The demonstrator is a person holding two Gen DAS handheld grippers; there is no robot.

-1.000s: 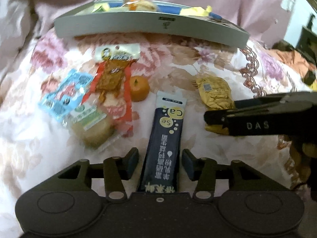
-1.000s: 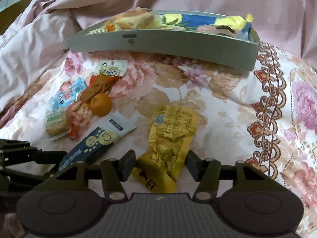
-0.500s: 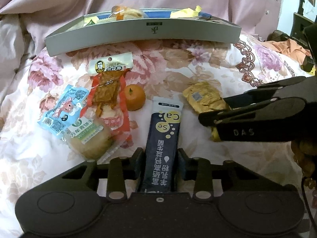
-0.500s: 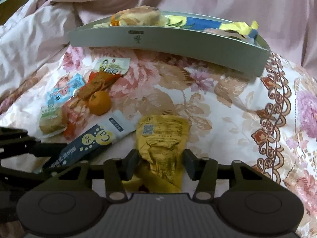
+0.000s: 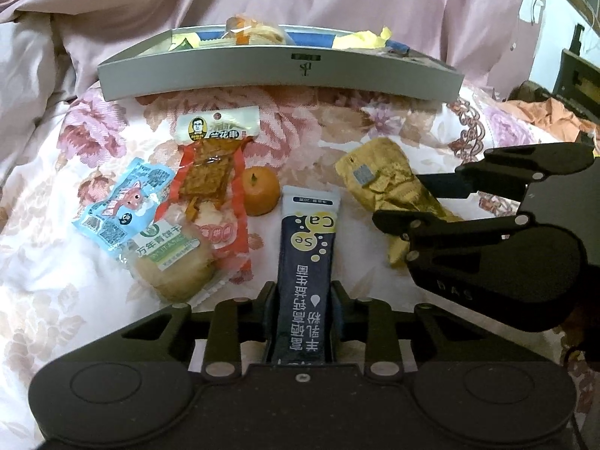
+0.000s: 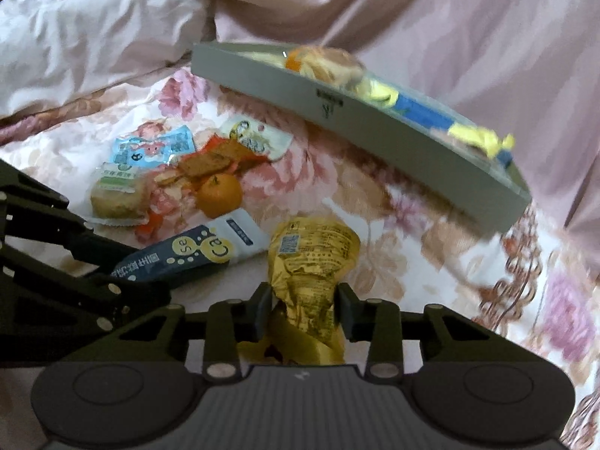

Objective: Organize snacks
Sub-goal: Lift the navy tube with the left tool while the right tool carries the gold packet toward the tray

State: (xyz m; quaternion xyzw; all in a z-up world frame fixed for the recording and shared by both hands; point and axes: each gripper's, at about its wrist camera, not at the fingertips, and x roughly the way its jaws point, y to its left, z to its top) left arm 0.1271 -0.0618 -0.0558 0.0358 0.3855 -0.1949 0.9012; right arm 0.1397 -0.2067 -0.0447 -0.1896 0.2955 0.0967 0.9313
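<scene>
I read the left gripper [image 5: 302,317] as clamped on the dark blue powder sachet [image 5: 305,262], which lies on the floral bedspread [image 5: 45,270]. The right gripper [image 6: 302,309] has just been closing around the crumpled gold foil packet [image 6: 311,258]; its pads touch the foil. The grey shallow tray [image 5: 277,75] already holds several snacks. The orange mandarin [image 5: 260,191] and three wrapped snacks remain on the cloth. Open bedspread lies between the two held items and the tray's near wall.
</scene>
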